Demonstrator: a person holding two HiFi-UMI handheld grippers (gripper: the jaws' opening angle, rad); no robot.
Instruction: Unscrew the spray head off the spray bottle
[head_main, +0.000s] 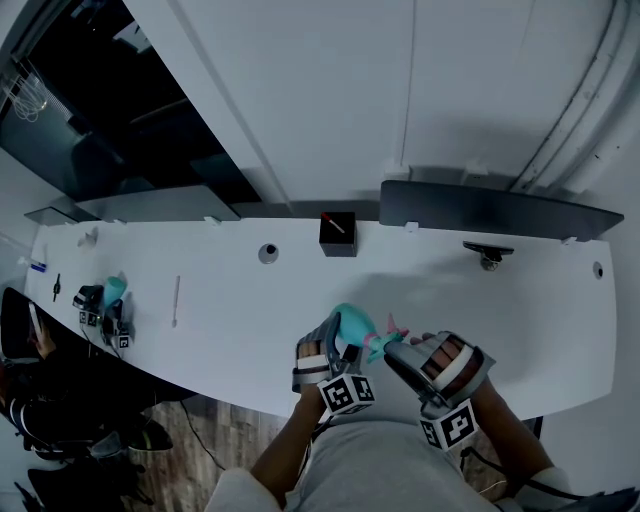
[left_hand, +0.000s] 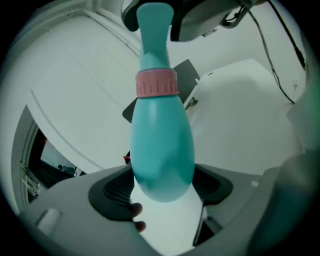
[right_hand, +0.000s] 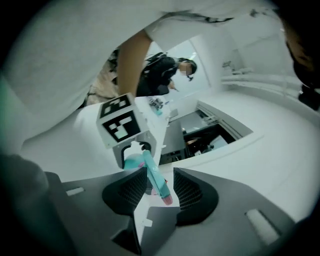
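A teal spray bottle (head_main: 350, 322) is held in the air over the white table's near edge (head_main: 240, 395). My left gripper (head_main: 335, 345) is shut on its round body (left_hand: 162, 150), the pads pressing both sides. The pink collar (left_hand: 157, 83) and the teal spray head point away from it. My right gripper (head_main: 400, 350) sits at the spray head (head_main: 384, 340). In the right gripper view the head's teal trigger with its pink tip (right_hand: 156, 180) lies between the jaws of my right gripper (right_hand: 159, 192), which stand apart from it with a gap showing. The left gripper's marker cube (right_hand: 120, 122) shows behind.
A black box (head_main: 338, 234) and a round hole (head_main: 268, 253) are at the table's far side, with a dark panel (head_main: 495, 212) at the back right. At the far left stand another teal bottle (head_main: 114, 290), gripper parts and a thin stick (head_main: 176, 300). Another person (head_main: 30, 345) sits there.
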